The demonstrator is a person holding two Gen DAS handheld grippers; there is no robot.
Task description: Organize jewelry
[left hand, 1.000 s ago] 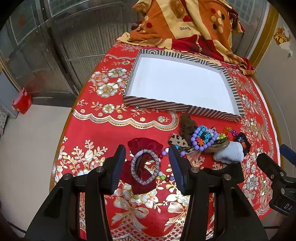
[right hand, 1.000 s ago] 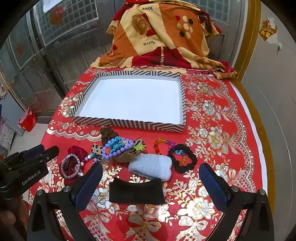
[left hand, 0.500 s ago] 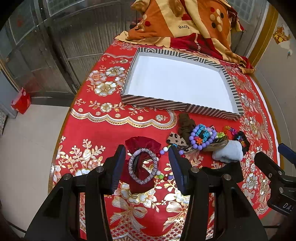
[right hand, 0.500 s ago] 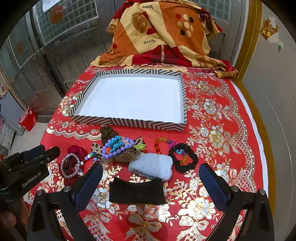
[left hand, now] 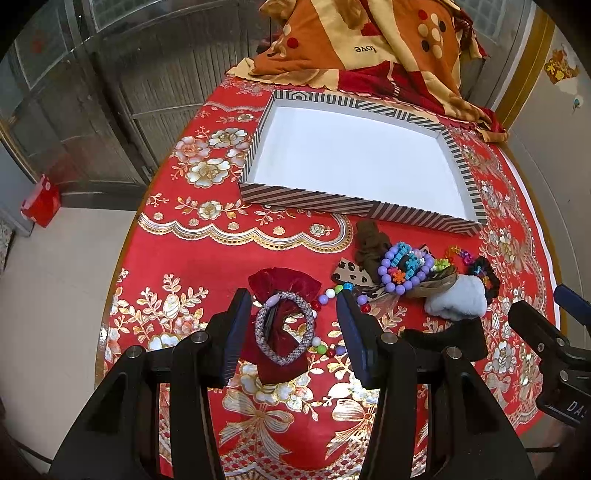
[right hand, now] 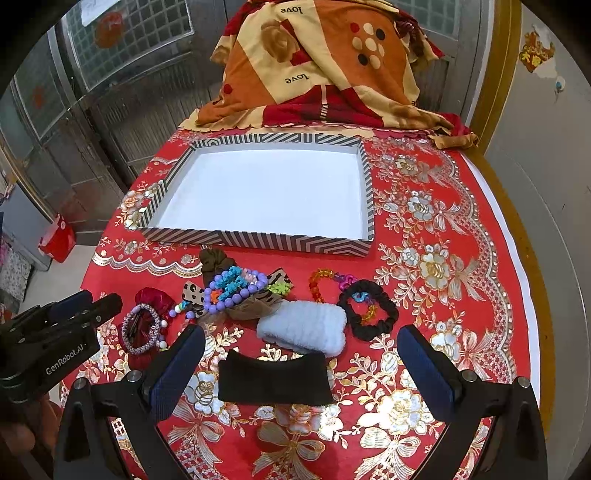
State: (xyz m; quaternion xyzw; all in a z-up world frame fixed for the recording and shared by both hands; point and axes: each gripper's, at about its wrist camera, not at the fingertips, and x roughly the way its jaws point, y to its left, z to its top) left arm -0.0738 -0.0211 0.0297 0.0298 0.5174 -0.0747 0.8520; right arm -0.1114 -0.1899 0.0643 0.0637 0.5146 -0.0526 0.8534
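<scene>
Here, a woven grey-lilac bracelet [left hand: 284, 328] lies on a maroon pouch [left hand: 282, 295] near the table's left edge, framed by the left gripper [left hand: 291, 328], whose jaws stand apart and hold nothing. The right gripper [right hand: 301, 369] gapes wide over a black band [right hand: 273, 380], gripping nothing. Beyond the heaped trinkets, the striped tray [right hand: 258, 242] has a bare white floor.

Pale floor [left hand: 55, 258], metal-grilled doors [left hand: 147, 74], perhaps glass-block window [right hand: 129, 33] behind.

No visible change since earlier.
</scene>
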